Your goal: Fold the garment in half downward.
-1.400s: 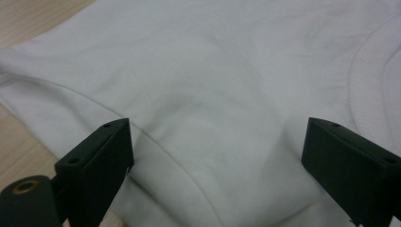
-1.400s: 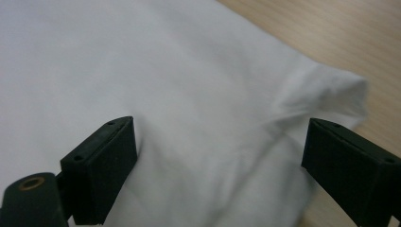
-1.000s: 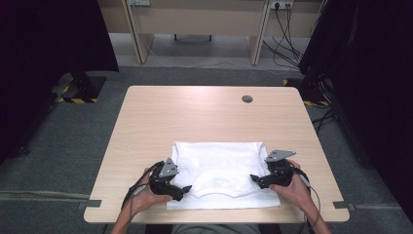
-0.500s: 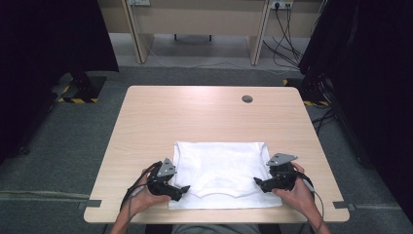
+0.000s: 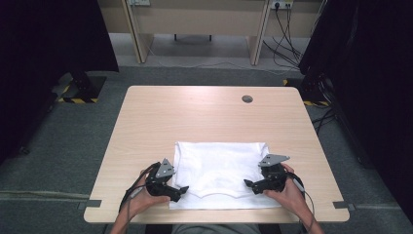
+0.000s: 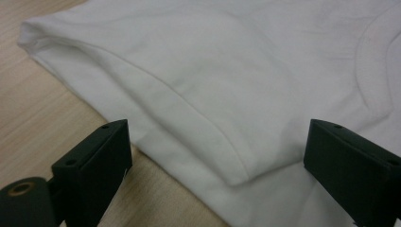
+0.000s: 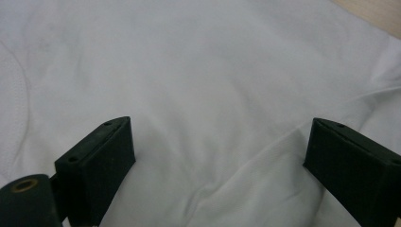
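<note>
- Two grippers, left gripper (image 5: 181, 189) and right gripper (image 5: 249, 184), jaws wide, over a soft white folded shirt (image 5: 221, 168).
- Smooth pale wooden surface (image 5: 204, 114) beneath.

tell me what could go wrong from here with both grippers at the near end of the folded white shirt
1. The left gripper is open over a folded sleeve edge of the white shirt; closing might catch only the top layer.
2. The right gripper is open over wrinkled cloth, so uneven grips could skew the fold.
3. The shirt lies near the table front edge and may slip off.
</note>
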Tool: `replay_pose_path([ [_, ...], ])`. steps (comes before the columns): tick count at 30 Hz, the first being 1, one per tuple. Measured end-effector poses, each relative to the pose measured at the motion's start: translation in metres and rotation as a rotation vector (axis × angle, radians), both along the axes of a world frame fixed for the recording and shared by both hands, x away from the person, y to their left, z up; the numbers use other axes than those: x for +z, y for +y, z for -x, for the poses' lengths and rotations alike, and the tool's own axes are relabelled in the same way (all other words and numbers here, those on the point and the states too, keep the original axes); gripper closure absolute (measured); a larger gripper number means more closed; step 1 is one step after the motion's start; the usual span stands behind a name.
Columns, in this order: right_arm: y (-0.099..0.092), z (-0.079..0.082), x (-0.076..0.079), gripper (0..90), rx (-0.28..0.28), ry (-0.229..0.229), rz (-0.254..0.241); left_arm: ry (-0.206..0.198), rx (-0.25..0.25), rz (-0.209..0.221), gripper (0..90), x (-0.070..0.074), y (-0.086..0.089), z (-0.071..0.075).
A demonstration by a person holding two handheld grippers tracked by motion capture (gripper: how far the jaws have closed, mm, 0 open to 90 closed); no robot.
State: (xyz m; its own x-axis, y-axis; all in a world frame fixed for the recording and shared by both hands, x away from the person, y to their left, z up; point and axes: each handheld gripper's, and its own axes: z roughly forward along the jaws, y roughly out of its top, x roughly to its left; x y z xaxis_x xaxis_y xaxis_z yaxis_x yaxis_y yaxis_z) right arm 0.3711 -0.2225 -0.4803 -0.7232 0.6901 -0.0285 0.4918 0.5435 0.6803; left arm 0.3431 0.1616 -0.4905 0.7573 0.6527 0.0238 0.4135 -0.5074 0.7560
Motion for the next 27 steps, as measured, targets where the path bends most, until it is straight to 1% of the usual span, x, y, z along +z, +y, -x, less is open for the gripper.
replay_pose_path([
  [3, -0.007, 0.000, 0.000, 9.4, -0.005, -0.003, -0.002, -0.004, -0.011, 0.004, 6.9, 0.000, 0.001, 0.002],
  [6, -0.013, 0.000, 0.000, 9.3, -0.016, -0.004, -0.003, -0.001, 0.001, 0.022, 6.9, 0.000, 0.003, 0.001],
  [8, -0.014, 0.000, 0.000, 9.2, -0.014, -0.006, -0.005, 0.005, 0.017, 0.031, 6.6, 0.000, 0.005, 0.000],
  [12, -0.014, 0.000, 0.000, 9.1, -0.017, -0.007, -0.003, 0.001, 0.031, 0.041, 6.4, 0.001, 0.008, 0.000],
  [14, -0.013, 0.000, 0.001, 9.0, -0.017, 0.003, 0.000, -0.003, 0.038, 0.038, 6.4, 0.001, 0.008, 0.001],
  [15, -0.014, 0.000, 0.003, 8.6, -0.017, 0.005, -0.010, -0.003, 0.045, 0.034, 6.3, 0.001, 0.007, 0.000],
  [17, -0.015, -0.001, 0.007, 8.6, -0.038, -0.007, -0.072, -0.005, 0.059, 0.039, 6.3, 0.001, 0.006, -0.001],
  [18, -0.016, -0.002, 0.009, 8.6, -0.046, -0.020, -0.089, -0.012, 0.063, 0.044, 6.3, 0.001, 0.005, -0.002],
  [20, -0.015, -0.009, 0.015, 8.5, -0.041, -0.039, -0.081, -0.035, 0.074, 0.049, 6.4, 0.003, 0.001, -0.005],
  [22, -0.014, -0.022, 0.020, 8.6, -0.040, -0.057, -0.091, -0.064, 0.085, 0.056, 6.4, 0.007, -0.005, -0.011],
  [23, -0.013, -0.028, 0.022, 8.7, -0.043, -0.060, -0.096, -0.084, 0.079, 0.064, 6.4, 0.010, -0.011, -0.017],
  [24, -0.012, -0.039, 0.024, 8.9, -0.043, -0.063, -0.097, -0.092, 0.066, 0.067, 6.5, 0.013, -0.017, -0.023],
  [26, -0.006, -0.057, 0.025, 9.0, -0.024, -0.049, -0.092, -0.099, 0.054, 0.080, 6.8, 0.017, -0.028, -0.040],
  [27, -0.001, -0.064, 0.023, 9.1, -0.017, -0.044, -0.088, -0.108, 0.054, 0.097, 7.1, 0.019, -0.034, -0.049],
])
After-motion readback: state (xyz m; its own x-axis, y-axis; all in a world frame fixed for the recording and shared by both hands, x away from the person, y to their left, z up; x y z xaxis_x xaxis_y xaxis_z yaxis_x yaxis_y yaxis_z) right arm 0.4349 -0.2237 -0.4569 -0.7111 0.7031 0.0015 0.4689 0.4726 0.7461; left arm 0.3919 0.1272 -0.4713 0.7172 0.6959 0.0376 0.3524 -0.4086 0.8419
